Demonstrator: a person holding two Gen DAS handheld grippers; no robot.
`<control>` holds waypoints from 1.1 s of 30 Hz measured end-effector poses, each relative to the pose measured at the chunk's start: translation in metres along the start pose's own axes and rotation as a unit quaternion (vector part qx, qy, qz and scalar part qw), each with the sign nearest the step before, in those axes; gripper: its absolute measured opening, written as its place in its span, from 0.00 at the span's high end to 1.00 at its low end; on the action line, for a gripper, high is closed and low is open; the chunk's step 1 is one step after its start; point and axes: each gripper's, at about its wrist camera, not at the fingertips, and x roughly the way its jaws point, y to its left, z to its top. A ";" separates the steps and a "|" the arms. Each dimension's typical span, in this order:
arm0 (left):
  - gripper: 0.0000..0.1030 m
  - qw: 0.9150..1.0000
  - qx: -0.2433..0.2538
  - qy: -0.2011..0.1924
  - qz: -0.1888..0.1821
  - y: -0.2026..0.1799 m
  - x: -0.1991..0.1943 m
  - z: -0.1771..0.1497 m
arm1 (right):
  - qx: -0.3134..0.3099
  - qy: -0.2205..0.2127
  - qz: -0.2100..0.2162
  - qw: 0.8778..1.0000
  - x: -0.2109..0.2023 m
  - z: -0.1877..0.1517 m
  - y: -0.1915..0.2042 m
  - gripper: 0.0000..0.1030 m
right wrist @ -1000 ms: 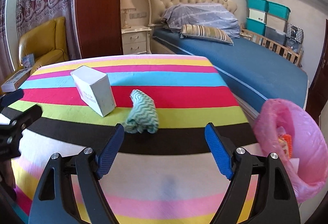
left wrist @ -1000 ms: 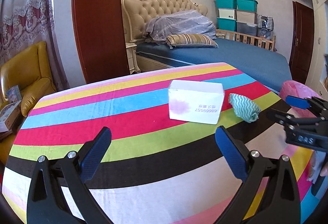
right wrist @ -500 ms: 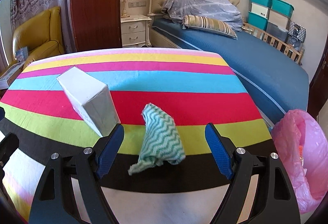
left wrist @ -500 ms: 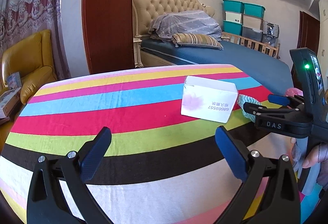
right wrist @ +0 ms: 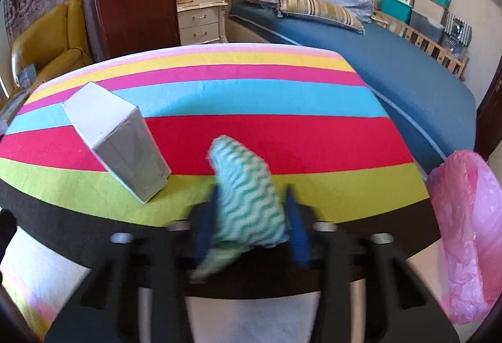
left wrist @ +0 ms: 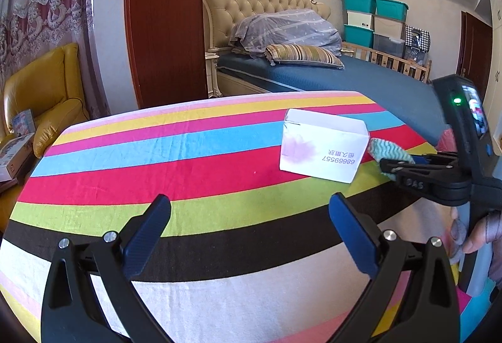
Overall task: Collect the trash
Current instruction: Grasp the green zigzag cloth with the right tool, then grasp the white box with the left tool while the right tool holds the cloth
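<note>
Lying on the green stripe of the striped cloth (right wrist: 282, 92), near the front edge of the table: the green-and-white zigzag rag (right wrist: 248, 195), crumpled and standing up in a peak. Now sitting between the blue pads (right wrist: 298, 233) of the right gripper (right wrist: 251, 227), where a second ago those jaws were standing wide and hanging short of it. Closing at this moment, with the rag bunching between the pads and a loose corner trailing out below on the left. Pressing in on both flanks of the fabric already, judging by the wrist view, though blurred by the motion. Showing the same from the left wrist view: the black jaw tips nipping the rag (left wrist: 390, 153) just right of the white box (left wrist: 323, 148).

Meaning for the task: probably moving from approach to grasp on this piece of trash, with lift and carry not yet begun. Waiting to the right, just off the table edge: the pink bag (right wrist: 464, 236), mouth open, well placed for a short carry. Likely needing a firm pinch first, soft cloth being prone to slipping out.

Resting just left of the rag, apart from it: the white box (right wrist: 116, 139), tilted across the red and blue stripes, untouched. Possibly the next item, by the look of it.

Hovering nearer and further left over the black and white stripes: the left gripper (left wrist: 251, 236), jaws spread wide, holding nothing, touching nothing.
</note>
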 end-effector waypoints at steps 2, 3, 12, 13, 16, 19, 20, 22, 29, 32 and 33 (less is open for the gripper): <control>0.05 1.000 -0.003 0.000 0.001 0.001 0.001 0.000 | -0.005 -0.022 0.002 1.000 -0.011 -0.004 0.002 0.75; 0.05 1.000 -0.004 0.000 0.001 0.002 0.001 0.000 | -0.007 -0.028 0.002 1.000 -0.015 -0.007 0.002 0.75; 0.05 1.000 0.024 -0.004 0.009 -0.010 0.000 -0.001 | 0.022 -0.055 0.013 0.998 -0.053 -0.041 -0.015 0.75; 0.05 1.000 0.025 -0.009 0.004 -0.012 -0.001 0.000 | 0.024 -0.058 0.012 0.998 -0.057 -0.044 -0.016 0.75; 0.05 1.000 0.014 -0.021 -0.007 -0.021 -0.002 0.008 | 0.027 -0.072 0.007 0.997 -0.069 -0.054 -0.023 0.75; 0.05 1.000 0.008 -0.012 -0.017 -0.038 0.005 0.026 | 0.036 -0.085 0.007 0.996 -0.076 -0.059 -0.029 0.75; 0.05 1.000 0.005 -0.014 -0.016 -0.043 0.008 0.033 | 0.044 -0.092 0.008 0.995 -0.079 -0.060 -0.032 0.75; 0.05 1.000 0.004 -0.014 -0.006 -0.055 0.018 0.047 | 0.059 -0.104 0.010 0.993 -0.083 -0.063 -0.039 0.75; 0.05 0.998 -0.021 0.039 0.033 -0.081 0.077 0.084 | 0.082 -0.124 0.027 0.989 -0.091 -0.066 -0.051 0.75; 0.05 0.997 -0.020 0.055 0.054 -0.089 0.097 0.097 | 0.084 -0.124 0.034 0.988 -0.091 -0.067 -0.053 0.75; 0.05 0.996 -0.017 0.059 0.059 -0.090 0.101 0.098 | 0.087 -0.124 0.036 0.988 -0.091 -0.067 -0.055 0.75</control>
